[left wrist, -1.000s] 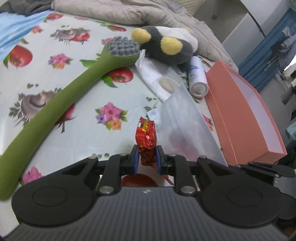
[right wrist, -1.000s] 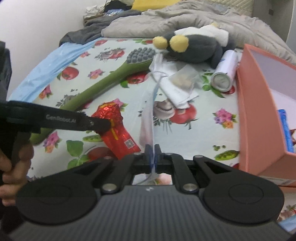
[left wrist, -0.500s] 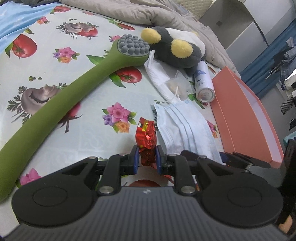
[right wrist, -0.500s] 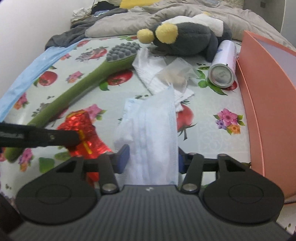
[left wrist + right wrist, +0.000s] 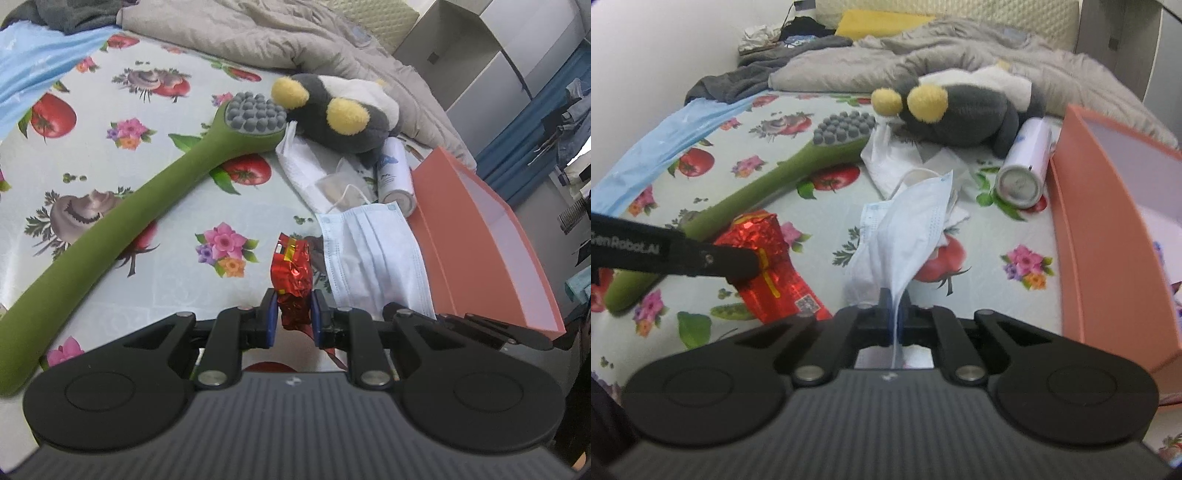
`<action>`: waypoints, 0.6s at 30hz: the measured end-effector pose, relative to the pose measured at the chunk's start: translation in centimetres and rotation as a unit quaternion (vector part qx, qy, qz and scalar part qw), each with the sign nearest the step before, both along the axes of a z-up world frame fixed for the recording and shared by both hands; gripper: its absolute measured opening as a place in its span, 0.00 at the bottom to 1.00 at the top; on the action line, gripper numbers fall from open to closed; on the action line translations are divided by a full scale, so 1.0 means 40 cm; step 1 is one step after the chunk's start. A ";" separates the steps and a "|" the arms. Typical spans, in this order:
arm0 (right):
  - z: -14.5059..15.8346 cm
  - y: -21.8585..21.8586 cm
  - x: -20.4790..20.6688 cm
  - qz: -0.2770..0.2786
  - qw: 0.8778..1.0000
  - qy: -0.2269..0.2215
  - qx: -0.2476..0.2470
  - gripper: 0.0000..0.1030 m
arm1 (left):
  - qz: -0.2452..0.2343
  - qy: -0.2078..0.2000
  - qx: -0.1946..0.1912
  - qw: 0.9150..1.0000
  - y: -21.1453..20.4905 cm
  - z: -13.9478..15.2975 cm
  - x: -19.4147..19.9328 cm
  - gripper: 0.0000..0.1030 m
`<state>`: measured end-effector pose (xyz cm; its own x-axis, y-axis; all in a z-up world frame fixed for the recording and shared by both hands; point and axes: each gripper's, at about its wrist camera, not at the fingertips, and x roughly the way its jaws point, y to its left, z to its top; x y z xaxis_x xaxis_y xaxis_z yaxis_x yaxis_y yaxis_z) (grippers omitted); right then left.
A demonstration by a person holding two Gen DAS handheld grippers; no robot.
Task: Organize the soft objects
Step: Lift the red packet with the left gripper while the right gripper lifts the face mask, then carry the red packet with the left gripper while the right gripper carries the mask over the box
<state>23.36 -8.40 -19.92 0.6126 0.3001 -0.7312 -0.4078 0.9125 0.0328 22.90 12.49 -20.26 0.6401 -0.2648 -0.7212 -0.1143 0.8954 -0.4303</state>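
My left gripper (image 5: 293,314) is shut on a red foil snack packet (image 5: 291,275), which also shows in the right wrist view (image 5: 772,266) resting on the flowered cloth. My right gripper (image 5: 894,314) is shut on the near edge of a pale blue face mask (image 5: 908,229); the mask stands up crumpled from the cloth. In the left wrist view the mask (image 5: 373,254) lies beside the packet. A grey and yellow plush toy (image 5: 340,114) (image 5: 960,107) lies at the back.
A long green massage brush (image 5: 122,218) (image 5: 798,173) lies on the left. White tissue and a tea bag (image 5: 332,181) lie near a white spray can (image 5: 397,177) (image 5: 1027,166). An open pink box (image 5: 491,236) (image 5: 1108,229) stands on the right. Bedding lies behind.
My right gripper, open around the flat mask half a second ago, has shut on its near edge and lifted it into a crumpled fold. My left gripper still holds the packet.
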 end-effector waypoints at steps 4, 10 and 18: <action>0.028 0.001 -0.025 -0.001 1.000 -0.016 -0.011 0.05 | -0.001 -0.007 0.016 1.000 -0.023 0.034 -0.025 0.21; 0.077 -0.002 -0.069 0.001 0.999 -0.035 -0.025 0.05 | 0.000 -0.015 0.018 1.000 -0.055 0.095 -0.073 0.21; 0.170 -0.032 -0.118 -0.009 0.998 -0.056 -0.016 0.05 | -0.007 -0.039 0.031 0.999 -0.101 0.203 -0.124 0.21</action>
